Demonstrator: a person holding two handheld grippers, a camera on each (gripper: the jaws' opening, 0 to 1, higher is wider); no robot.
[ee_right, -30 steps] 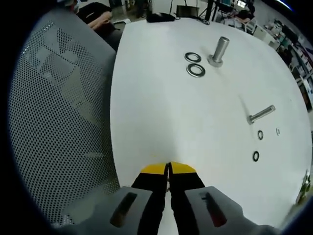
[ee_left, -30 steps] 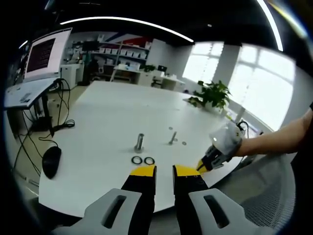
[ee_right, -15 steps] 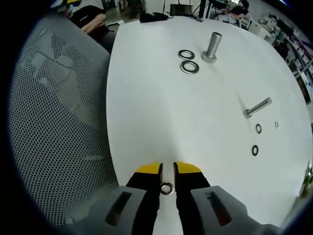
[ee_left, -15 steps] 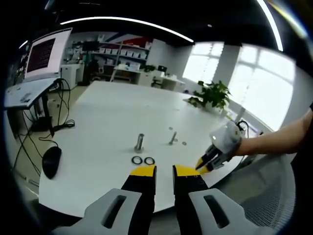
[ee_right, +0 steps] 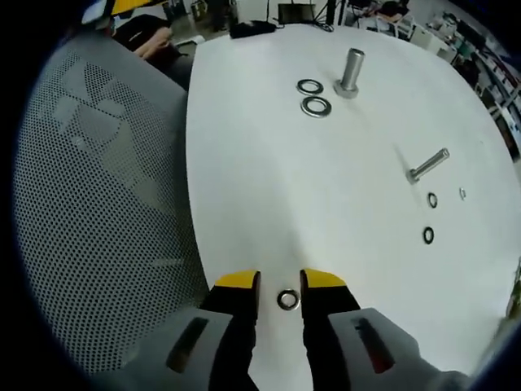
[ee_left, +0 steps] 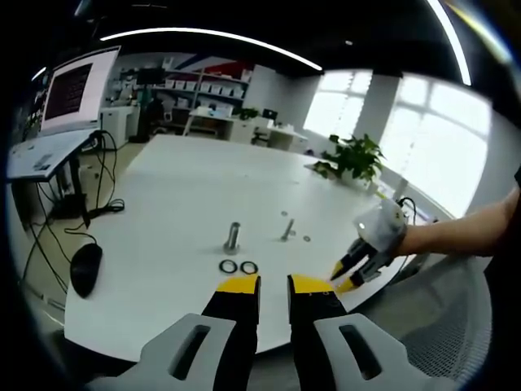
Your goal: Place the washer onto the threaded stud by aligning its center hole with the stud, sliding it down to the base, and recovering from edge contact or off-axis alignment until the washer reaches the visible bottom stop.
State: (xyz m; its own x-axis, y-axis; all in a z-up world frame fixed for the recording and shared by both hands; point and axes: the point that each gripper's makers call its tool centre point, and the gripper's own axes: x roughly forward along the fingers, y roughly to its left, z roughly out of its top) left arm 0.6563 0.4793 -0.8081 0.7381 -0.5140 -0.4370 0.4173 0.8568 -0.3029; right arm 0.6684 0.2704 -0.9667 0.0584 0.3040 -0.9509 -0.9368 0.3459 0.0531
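An upright metal stud (ee_right: 352, 72) stands on the white table (ee_right: 277, 187) at the far end, with two large washers (ee_right: 316, 106) lying flat beside it. My right gripper (ee_right: 281, 281) is open near the table's edge, and a small washer (ee_right: 287, 299) lies on the table between its yellow tips without touching them. In the left gripper view the stud (ee_left: 233, 236) and both large washers (ee_left: 238, 267) sit ahead of my left gripper (ee_left: 274, 284), which is open and holds nothing. The right gripper (ee_left: 352, 273) comes in from the right, its jaws apart.
A bolt (ee_right: 428, 165) lies on its side with several small washers (ee_right: 428, 235) near it. A perforated mesh chair (ee_right: 98, 204) stands against the table's edge. A computer mouse (ee_left: 85, 269), cables, a monitor (ee_left: 73, 85) and a potted plant (ee_left: 352, 159) surround the table.
My right gripper went from shut to open, and a small washer now lies on the table between its tips. The left gripper has not moved.
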